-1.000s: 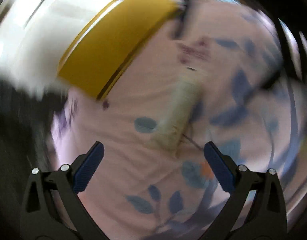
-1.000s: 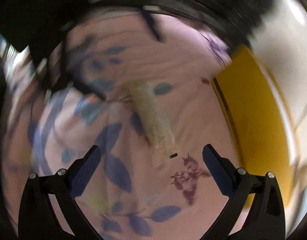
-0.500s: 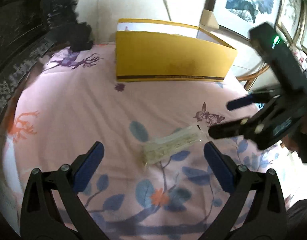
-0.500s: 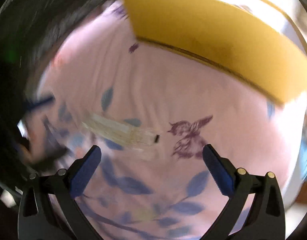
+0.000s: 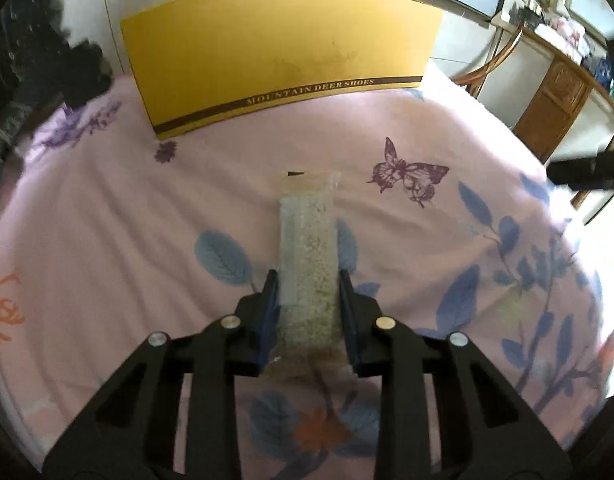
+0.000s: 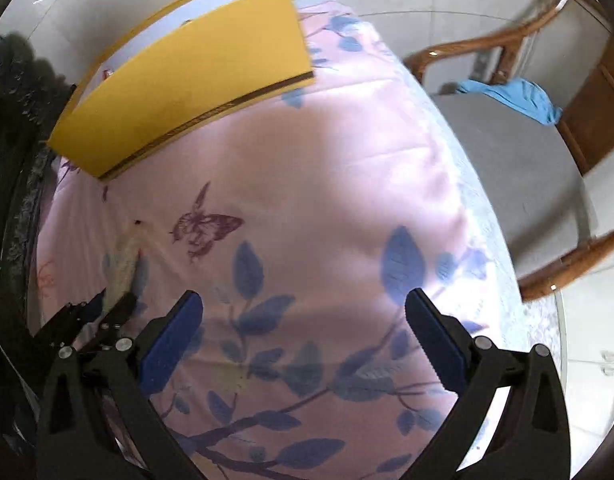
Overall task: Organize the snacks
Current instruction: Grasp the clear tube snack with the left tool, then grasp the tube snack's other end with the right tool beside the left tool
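Observation:
A long clear snack packet (image 5: 307,256) of pale grains lies on the pink floral cloth (image 5: 107,220), pointing toward a yellow shoe box (image 5: 279,64) at the back. My left gripper (image 5: 306,276) is closing its jaws on the packet's near half, and the blue pads touch both long edges. In the right wrist view the same packet (image 6: 125,260) and left gripper (image 6: 113,304) show at the lower left, with the yellow box (image 6: 187,92) upper left. My right gripper (image 6: 303,308) stands open over bare cloth, well to the right of the packet, with nothing between its fingers.
A wooden armchair with a grey seat (image 6: 519,168) and a blue cloth (image 6: 515,94) on it stands just past the table's right edge. A wooden cabinet (image 5: 555,104) is at the far right. Dark carved furniture (image 5: 27,60) borders the left side.
My left gripper turned to line up with the packet, and its wide-open jaws closed onto it. The right gripper rolled and swung away to the right, off the packet.

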